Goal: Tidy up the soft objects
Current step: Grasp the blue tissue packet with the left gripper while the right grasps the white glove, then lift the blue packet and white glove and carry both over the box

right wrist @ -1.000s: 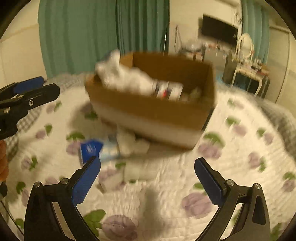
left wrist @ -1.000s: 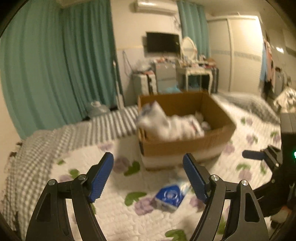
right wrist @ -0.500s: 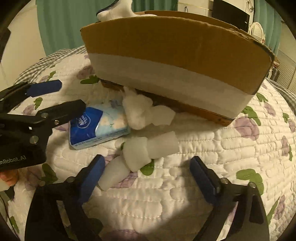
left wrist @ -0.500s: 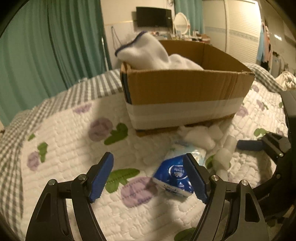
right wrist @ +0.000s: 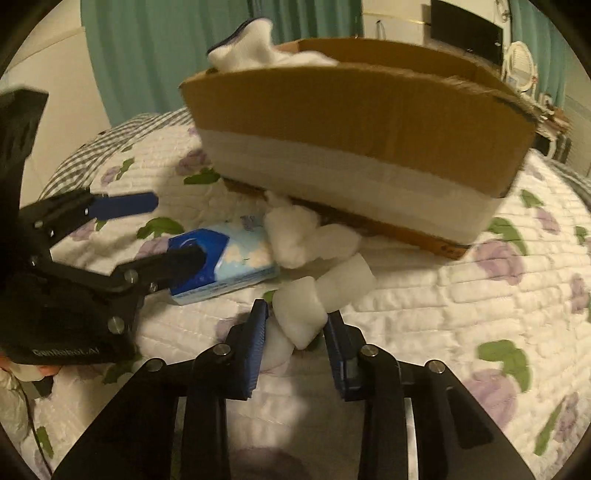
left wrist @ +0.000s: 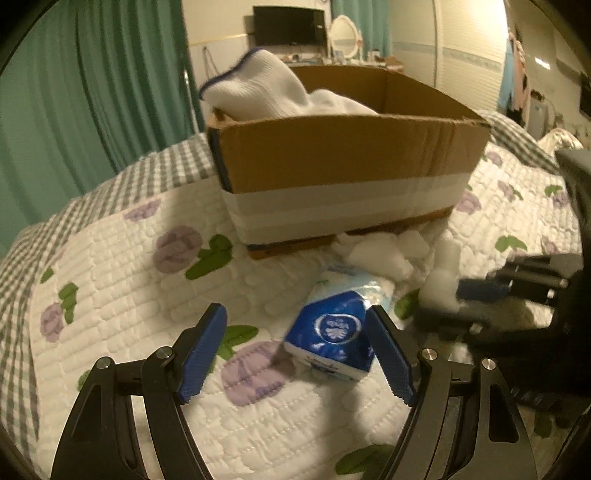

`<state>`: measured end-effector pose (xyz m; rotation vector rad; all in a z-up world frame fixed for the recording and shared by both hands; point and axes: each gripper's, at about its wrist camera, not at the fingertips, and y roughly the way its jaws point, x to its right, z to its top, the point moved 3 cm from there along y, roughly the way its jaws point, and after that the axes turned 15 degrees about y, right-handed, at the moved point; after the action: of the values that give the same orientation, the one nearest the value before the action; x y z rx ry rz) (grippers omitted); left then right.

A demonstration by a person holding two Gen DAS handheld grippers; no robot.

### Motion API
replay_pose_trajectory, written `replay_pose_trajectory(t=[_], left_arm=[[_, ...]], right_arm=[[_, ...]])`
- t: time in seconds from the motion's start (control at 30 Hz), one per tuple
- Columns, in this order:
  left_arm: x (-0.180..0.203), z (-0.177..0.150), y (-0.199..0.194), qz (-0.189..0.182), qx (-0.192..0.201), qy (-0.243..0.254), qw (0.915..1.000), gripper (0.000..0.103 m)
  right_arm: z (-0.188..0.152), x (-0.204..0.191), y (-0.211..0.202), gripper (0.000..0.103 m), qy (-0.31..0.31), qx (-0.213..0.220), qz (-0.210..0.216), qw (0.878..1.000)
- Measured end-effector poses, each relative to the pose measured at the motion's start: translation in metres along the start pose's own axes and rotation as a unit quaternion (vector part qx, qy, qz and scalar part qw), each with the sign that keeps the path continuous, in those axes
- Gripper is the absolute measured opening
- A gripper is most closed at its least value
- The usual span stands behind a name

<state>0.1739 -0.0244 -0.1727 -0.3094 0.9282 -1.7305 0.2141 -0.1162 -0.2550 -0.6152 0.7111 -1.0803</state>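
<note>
A cardboard box (left wrist: 343, 173) with a white band stands on the floral quilt, and a white glove (left wrist: 258, 88) sticks out of it. A blue tissue pack (left wrist: 332, 332) lies in front of the box. My left gripper (left wrist: 295, 354) is open, its right finger beside the pack. It also shows in the right wrist view (right wrist: 162, 229). White foam pieces (right wrist: 325, 288) lie by the box's front edge. My right gripper (right wrist: 295, 328) has closed around one white foam piece (right wrist: 301, 317).
The quilt (left wrist: 122, 266) covers a bed with a grey checked edge (left wrist: 22, 251). Teal curtains (left wrist: 92, 81) hang behind. A TV (left wrist: 288, 26), dressing table and wardrobe stand at the far wall.
Both grippers moved down and closer to the items in front of the box. The right gripper's fingers narrowed onto a white foam piece. The left stayed open beside the tissue pack.
</note>
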Motion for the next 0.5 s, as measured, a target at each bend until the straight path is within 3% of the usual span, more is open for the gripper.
replay_pose_trajectory(t=[0.2, 0.3, 0.5], left_arm=[[0.009, -0.003, 0.024, -0.054, -0.025, 0.003, 0.9982, 0.078], [0.013, -0.004, 0.04, -0.058, -0.044, 0.005, 0.9974, 0.078], [0.014, -0.005, 0.039, -0.059, -0.031, 0.002, 0.9977, 0.071]], right_arm=[[0.01, 0.016, -0.011, 0.03, 0.018, 0.02, -0.015, 1.0], [0.012, 0.021, -0.011, 0.03, 0.027, 0.018, -0.016, 0.999], [0.012, 0.014, -0.007, 0.03, 0.021, 0.016, -0.018, 0.999]])
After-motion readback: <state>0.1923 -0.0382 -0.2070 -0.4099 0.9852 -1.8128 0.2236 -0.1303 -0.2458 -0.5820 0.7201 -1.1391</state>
